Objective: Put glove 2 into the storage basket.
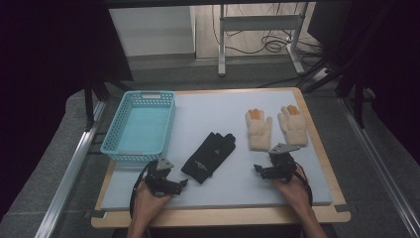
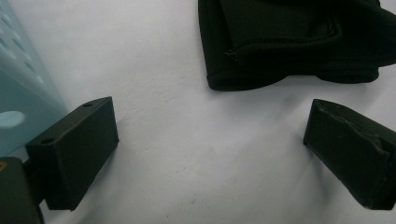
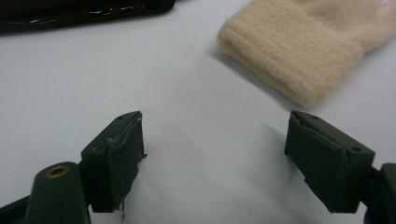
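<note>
I see a pale blue-white mat point(image 1: 218, 183) on a light wood desk point(image 1: 223, 216). The latticed basket point(image 1: 140, 126) at its left edge is turquoise. One glove point(image 1: 209, 156) is black; two gloves point(image 1: 259, 130) point(image 1: 293, 125) are cream with orange fingertips. My grippers' jaws are black.

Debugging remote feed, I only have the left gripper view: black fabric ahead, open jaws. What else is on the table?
Observer: Two cream gloves lie at the far right of the mat.
Operator: That teal thing at my left edge?
Observer: A blue basket, nothing inside.
Operator: Right gripper busy?
Observer: No. The right gripper is open over bare mat, the near cream glove's cuff just ahead.
</note>
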